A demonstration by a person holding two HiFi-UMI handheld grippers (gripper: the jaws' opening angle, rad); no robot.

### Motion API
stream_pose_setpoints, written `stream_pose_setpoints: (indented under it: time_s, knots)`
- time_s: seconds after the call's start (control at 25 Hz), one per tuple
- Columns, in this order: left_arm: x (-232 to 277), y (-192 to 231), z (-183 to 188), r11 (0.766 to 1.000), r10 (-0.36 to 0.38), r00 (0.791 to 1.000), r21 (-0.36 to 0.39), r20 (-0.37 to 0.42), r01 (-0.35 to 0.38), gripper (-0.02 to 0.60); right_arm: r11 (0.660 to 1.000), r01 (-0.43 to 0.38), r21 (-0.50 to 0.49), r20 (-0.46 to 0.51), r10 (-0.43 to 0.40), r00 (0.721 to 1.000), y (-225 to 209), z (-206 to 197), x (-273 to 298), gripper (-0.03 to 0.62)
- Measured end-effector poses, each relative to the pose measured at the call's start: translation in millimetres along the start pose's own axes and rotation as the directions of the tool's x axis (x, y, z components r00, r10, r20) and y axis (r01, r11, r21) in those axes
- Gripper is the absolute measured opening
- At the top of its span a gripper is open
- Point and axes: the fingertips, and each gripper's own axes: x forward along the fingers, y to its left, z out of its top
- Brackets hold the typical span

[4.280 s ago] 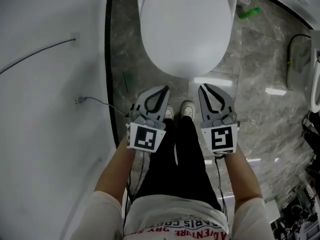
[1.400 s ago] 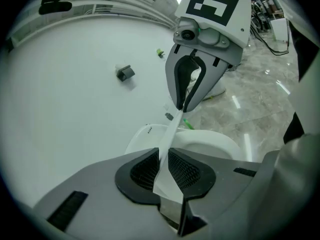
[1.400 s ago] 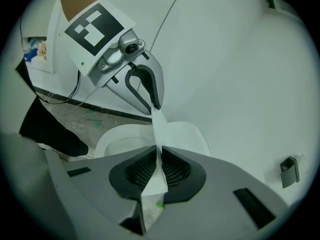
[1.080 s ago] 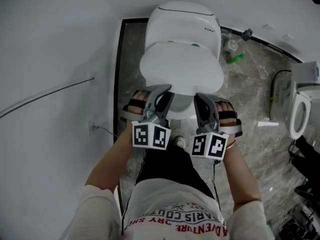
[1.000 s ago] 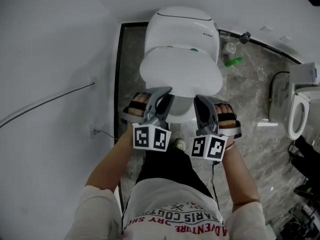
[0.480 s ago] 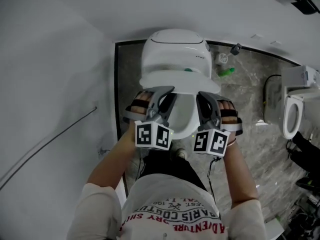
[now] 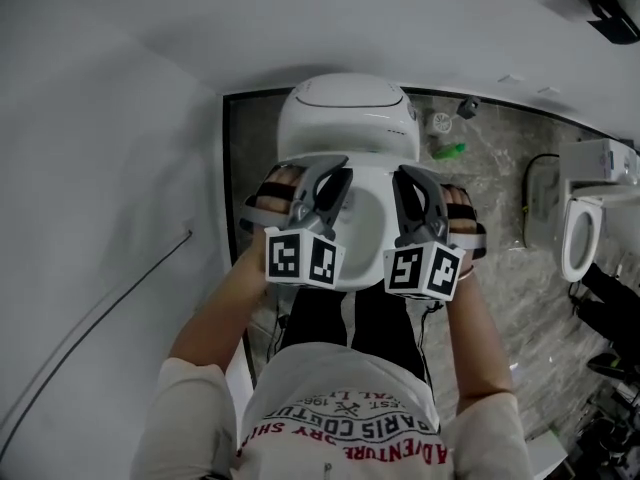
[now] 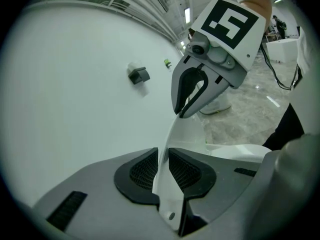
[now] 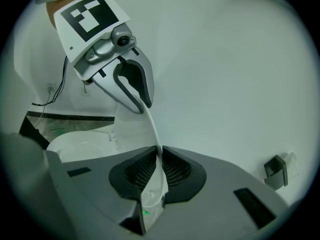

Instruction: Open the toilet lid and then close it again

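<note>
A white toilet (image 7: 345, 118) stands ahead of me against the wall. Its lid (image 7: 362, 163) is swung up steeply, so I see it almost edge-on, with the seat (image 7: 365, 218) bare below it. My left gripper (image 7: 325, 173) is shut on the lid's front rim at the left, and my right gripper (image 7: 410, 180) is shut on the rim at the right. In the left gripper view the thin white lid edge (image 8: 170, 139) runs between the pads (image 8: 145, 171) toward the right gripper (image 8: 192, 91). The right gripper view shows the same rim (image 9: 152, 129) pinched, with the left gripper (image 9: 135, 91) beyond.
A white wall (image 7: 100, 168) with a hanging cable (image 7: 110, 308) lies close on the left. On the marble floor (image 7: 500, 228) to the right lies a green bottle (image 7: 448, 151), and a second toilet (image 7: 585, 218) stands farther right. A small black fitting (image 9: 276, 170) sits on the wall.
Both grippers have risen and moved toward the tank with the lid between their pads. The lid swung from a shallow tilt to nearly upright, uncovering the seat.
</note>
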Motion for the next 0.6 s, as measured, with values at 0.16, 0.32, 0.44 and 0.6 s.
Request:
stream_pose_setpoints:
  time_s: [0.16, 0.32, 0.44, 0.6]
  knots:
    - [19.2, 17.9, -1.4, 1.0, 0.007, 1.0, 0.021, -0.028, -0.007, 0.072, 1.0, -0.017, -0.003, 0.013, 0.017, 1.0, -18.6, -0.3, 18.9, 0.037]
    - [37.3, 34.4, -4.7, 1.0, 0.0, 0.999, 0.01, -0.035, 0.0, 0.075, 0.999, -0.048, 0.021, 0.036, 0.047, 0.998, -34.7, 0.0, 36.8, 0.037]
    - [48.9, 46.2, -6.3, 1.0, 0.006, 0.999, 0.011, -0.05, -0.006, 0.077, 0.998, -0.06, 0.006, 0.052, 0.06, 0.997, -45.3, -0.3, 48.9, 0.037]
    - [64.5, 58.3, -10.1, 0.999, 0.029, 0.996, 0.033, -0.081, -0.026, 0.078, 0.995, -0.097, 0.013, 0.056, 0.096, 0.994, -57.1, -0.9, 66.1, 0.037]
